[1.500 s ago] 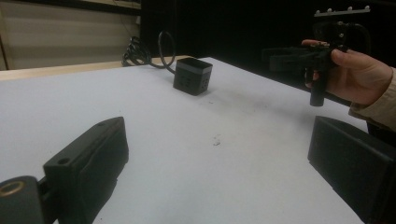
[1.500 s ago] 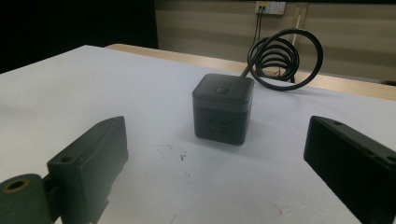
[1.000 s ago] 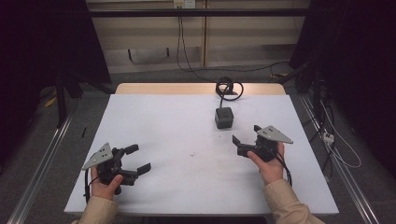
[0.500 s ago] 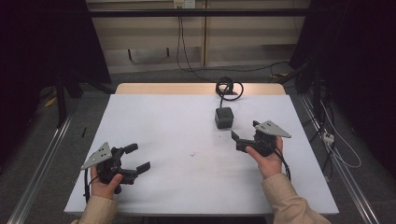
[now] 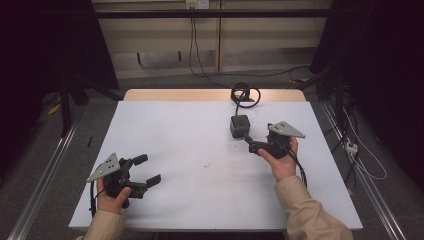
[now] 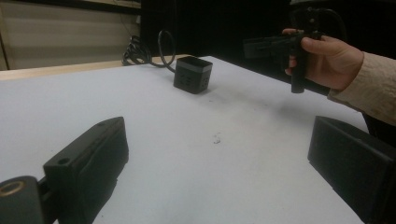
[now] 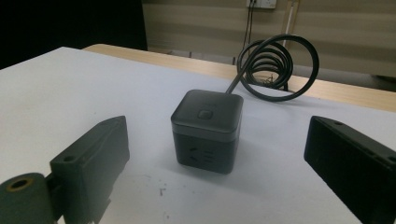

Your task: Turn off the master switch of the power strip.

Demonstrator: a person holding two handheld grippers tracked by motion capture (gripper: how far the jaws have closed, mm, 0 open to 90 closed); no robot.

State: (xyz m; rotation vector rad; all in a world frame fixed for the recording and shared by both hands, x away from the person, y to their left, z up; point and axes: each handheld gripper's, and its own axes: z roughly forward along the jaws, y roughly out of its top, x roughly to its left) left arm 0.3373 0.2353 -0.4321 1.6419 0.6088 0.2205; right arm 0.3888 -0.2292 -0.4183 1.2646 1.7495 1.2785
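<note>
Right hand-held gripper (image 5: pixel 251 142) moved up toward black cube socket (image 5: pixel 239 126) at surface's (image 5: pixel 175 130) far right; jaws apart, approach step. Next: straddle cube, close. Left hand-held gripper (image 5: pixel 147 171) open, idle.

The cube socket (image 7: pixel 207 130) is dark grey plastic, matt on the sides, with a smooth satin top. Its coiled cable (image 7: pixel 275 65) is black rubber-like sheathing with a slight gloss. The table (image 5: pixel 190 145) has a smooth, matt white top; at 12 o'clock, an edge strip (image 5: pixel 175 95) of light wood grain. Both grippers' jaws are matt black plastic.
</note>
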